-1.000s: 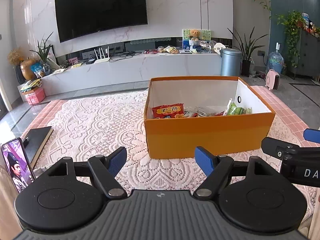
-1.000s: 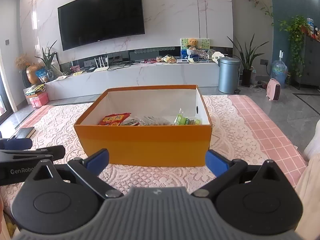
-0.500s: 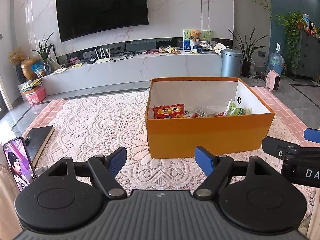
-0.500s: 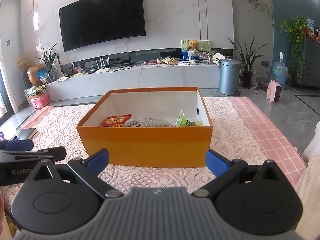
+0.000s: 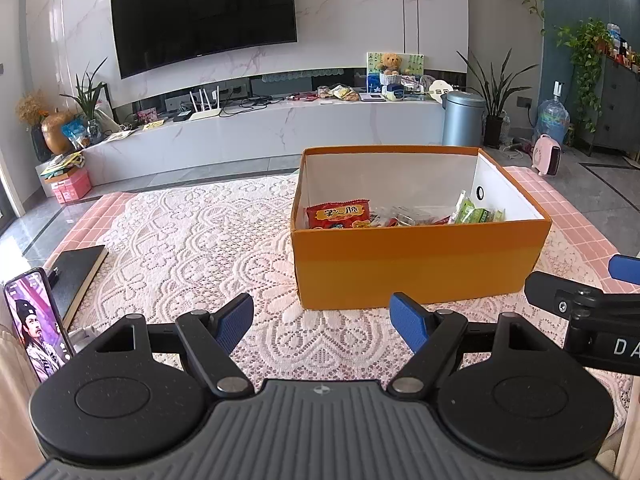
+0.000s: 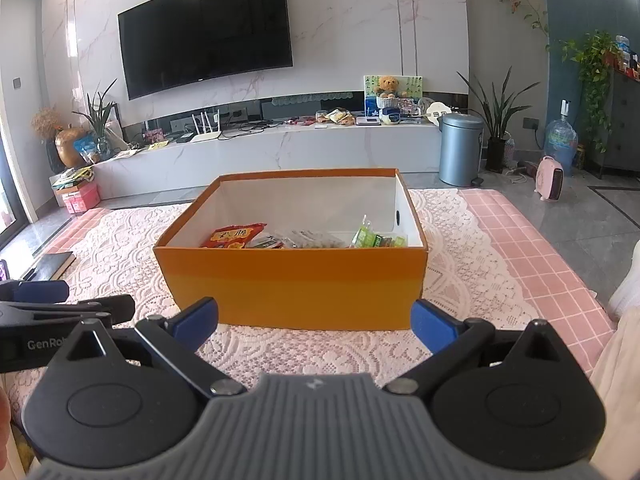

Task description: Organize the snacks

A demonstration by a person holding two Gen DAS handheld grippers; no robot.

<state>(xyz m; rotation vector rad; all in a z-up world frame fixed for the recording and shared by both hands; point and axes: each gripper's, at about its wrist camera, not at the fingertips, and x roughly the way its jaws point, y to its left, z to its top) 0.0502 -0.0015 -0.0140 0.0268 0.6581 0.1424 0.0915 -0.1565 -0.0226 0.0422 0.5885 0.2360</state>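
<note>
Ahead on the lace cloth (image 5: 192, 248), snacks (image 5: 338, 215) sit low inside the orange box (image 5: 416, 264); left gripper (image 5: 322, 322) and right gripper (image 6: 314, 320) both spread, empty — I risk clipping the near wall reaching in.

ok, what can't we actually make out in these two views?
- Snacks in the orange box: its near wall hides all but their tops, both views; no count.
- Clear packets: too small to identify.
- Phone: cut by the left wrist view's left edge.
- Right gripper: only partly in the left wrist view, cut off at right.
</note>
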